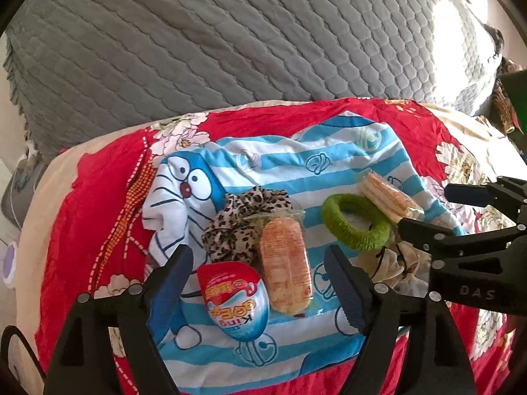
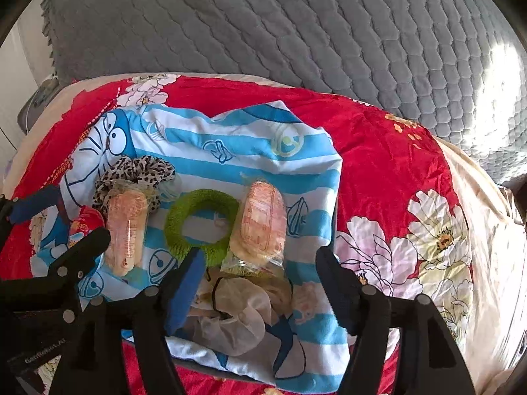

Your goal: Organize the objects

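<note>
**Inspector:** While both tools hang over it, where does the blue-and-white striped cloth lie?

**Assistant:** On the red floral quilt, in front of the grey quilted cover. A cartoon cat face is printed at its left end.

**Inspector:** Items on the cloth?

**Assistant:** A green hair ring near its middle. A wrapped orange snack pack touches the ring's right side; a second wrapped pack lies to its left, overlapping a leopard-print scrunchie. A red, white and blue foil egg sits at the cloth's left near edge. A beige scrunchie lies crumpled at the near edge.

**Inspector:** Jaws?

**Assistant:** Left gripper: spread wide, empty, straddling the egg and the left pack. Right gripper: spread wide, empty, above the beige scrunchie.
</note>
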Tool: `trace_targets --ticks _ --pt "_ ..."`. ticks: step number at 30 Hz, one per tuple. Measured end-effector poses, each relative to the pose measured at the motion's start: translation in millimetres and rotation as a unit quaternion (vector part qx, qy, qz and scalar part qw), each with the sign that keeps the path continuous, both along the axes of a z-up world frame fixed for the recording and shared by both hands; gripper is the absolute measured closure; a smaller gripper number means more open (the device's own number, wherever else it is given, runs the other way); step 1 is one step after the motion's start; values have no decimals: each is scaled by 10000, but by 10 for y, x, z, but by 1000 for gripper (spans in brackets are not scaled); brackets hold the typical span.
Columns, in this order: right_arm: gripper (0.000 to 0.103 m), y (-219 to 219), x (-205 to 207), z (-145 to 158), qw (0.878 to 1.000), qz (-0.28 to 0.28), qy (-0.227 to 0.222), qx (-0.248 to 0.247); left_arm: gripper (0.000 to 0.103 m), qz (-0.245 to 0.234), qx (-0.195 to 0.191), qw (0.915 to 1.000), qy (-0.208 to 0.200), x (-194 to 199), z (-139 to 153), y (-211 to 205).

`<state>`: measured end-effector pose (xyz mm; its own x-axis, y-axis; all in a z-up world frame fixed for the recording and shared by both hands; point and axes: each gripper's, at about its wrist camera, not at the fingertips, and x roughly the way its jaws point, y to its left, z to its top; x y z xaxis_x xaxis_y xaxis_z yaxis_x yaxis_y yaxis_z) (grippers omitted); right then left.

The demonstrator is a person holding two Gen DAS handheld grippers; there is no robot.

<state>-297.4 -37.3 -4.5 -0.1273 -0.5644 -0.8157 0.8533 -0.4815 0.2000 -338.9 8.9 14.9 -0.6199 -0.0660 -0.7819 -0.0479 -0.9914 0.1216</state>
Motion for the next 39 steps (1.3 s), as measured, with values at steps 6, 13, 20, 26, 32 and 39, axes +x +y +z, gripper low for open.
trace_targets --ticks 6,13,20,26,32,39 --pt "22 110 10 75 9999 -73 10 -109 5 22 57 10000 79 84 97 -68" --pt "15 298 65 250 9986 -140 6 -507 1 65 71 9994 333 214 262 -81" --pt "14 496 166 413 9964 -204 29 -817 1 72 56 9987 498 374 427 -52" --pt "13 670 250 512 9939 -325 58 -1048 1 135 -8 9981 597 524 530 -30" --pt "13 832 331 647 9923 -442 222 -1136 1 254 -132 9974 660 694 617 -46" --pt "12 1094 425 776 9900 -477 307 -1294 1 331 -275 9959 798 921 791 -39"
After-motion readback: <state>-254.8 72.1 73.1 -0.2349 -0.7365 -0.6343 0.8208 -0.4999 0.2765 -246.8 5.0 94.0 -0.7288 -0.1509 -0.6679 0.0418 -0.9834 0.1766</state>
